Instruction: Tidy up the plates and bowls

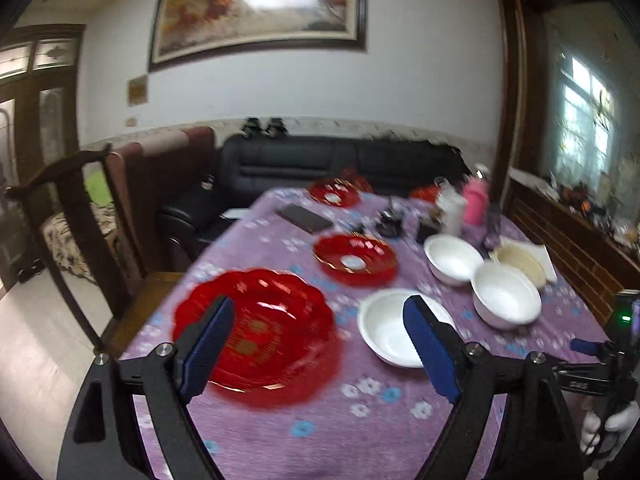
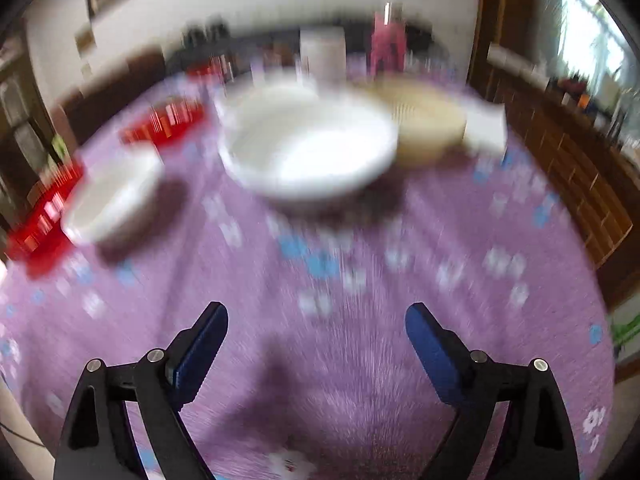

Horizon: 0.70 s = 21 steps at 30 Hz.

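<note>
In the left wrist view my left gripper [image 1: 318, 312] is open and empty, above the near table. A big red scalloped plate [image 1: 276, 332] lies behind its left finger. A white bowl [image 1: 384, 328] lies behind its right finger. A second red plate [image 1: 356, 258] sits further back, a third [image 1: 334, 192] at the far end. Two more white bowls [image 1: 452, 258] [image 1: 506, 294] and a beige bowl [image 1: 520, 262] stand at the right. In the blurred right wrist view my right gripper [image 2: 316, 316] is open and empty over bare cloth, short of a white bowl [image 2: 308, 144]. Another white bowl [image 2: 116, 196] and a beige bowl [image 2: 428, 124] flank it.
A purple flowered cloth [image 1: 360, 420] covers the table. A pink bottle [image 1: 476, 198], a white container [image 1: 450, 208], a dark phone [image 1: 304, 218] and small dark items stand at the far end. A wooden chair [image 1: 80, 216] stands at the left edge. A black sofa [image 1: 320, 160] lies beyond.
</note>
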{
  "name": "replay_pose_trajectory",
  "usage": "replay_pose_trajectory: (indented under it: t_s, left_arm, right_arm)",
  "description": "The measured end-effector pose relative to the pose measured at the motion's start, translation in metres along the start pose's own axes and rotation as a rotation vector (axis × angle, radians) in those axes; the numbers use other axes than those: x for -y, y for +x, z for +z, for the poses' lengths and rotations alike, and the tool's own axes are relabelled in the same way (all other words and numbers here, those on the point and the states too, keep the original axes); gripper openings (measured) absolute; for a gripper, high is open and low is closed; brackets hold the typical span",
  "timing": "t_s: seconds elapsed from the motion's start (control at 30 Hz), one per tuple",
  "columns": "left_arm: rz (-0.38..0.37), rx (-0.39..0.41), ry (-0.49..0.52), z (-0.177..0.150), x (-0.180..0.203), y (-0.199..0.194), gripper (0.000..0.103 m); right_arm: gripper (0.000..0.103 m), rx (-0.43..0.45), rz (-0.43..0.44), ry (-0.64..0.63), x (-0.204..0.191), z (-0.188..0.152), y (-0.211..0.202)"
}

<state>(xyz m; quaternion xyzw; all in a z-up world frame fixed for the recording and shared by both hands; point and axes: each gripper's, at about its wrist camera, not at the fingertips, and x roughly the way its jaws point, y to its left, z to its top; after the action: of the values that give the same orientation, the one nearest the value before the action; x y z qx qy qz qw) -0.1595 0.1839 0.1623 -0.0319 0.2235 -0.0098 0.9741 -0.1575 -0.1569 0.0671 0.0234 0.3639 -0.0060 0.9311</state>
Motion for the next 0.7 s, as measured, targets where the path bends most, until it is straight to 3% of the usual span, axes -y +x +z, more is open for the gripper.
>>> replay_pose_trajectory:
  t_s: [0.07, 0.13, 0.3, 0.4, 0.53, 0.63, 0.7]
  left_arm:
    - [-0.008, 0.019, -0.027, 0.005, -0.009, -0.007, 0.086]
    - [-0.023, 0.01, -0.039, 0.013, -0.014, -0.008, 0.086]
    - [-0.019, 0.0, 0.01, 0.033, -0.022, -0.028, 0.086]
    - [-0.001, 0.028, 0.03, 0.043, -0.031, -0.043, 0.096]
    - [0.068, 0.005, -0.027, 0.049, -0.067, -0.033, 0.099]
    - [0.094, -0.082, -0.118, 0.044, -0.103, -0.002, 0.099]
    - [0.105, -0.16, -0.168, 0.035, -0.124, 0.023, 0.099]
  right_arm:
    - [0.093, 0.129, 0.001, -0.005, -0.007, 0.013, -0.024]
    - [0.094, 0.184, 0.06, 0.001, -0.012, 0.027, -0.032]
    - [0.094, 0.122, 0.144, -0.034, -0.035, 0.059, -0.024]
    - [0.094, 0.095, 0.263, -0.055, -0.067, 0.069, -0.025]
    - [0.094, -0.02, 0.551, -0.045, -0.123, 0.082, -0.002]
    - [0.093, -0.162, 0.726, -0.005, -0.169, 0.081, 0.034]
    - [0.086, -0.248, 0.813, 0.023, -0.194, 0.075, 0.053]
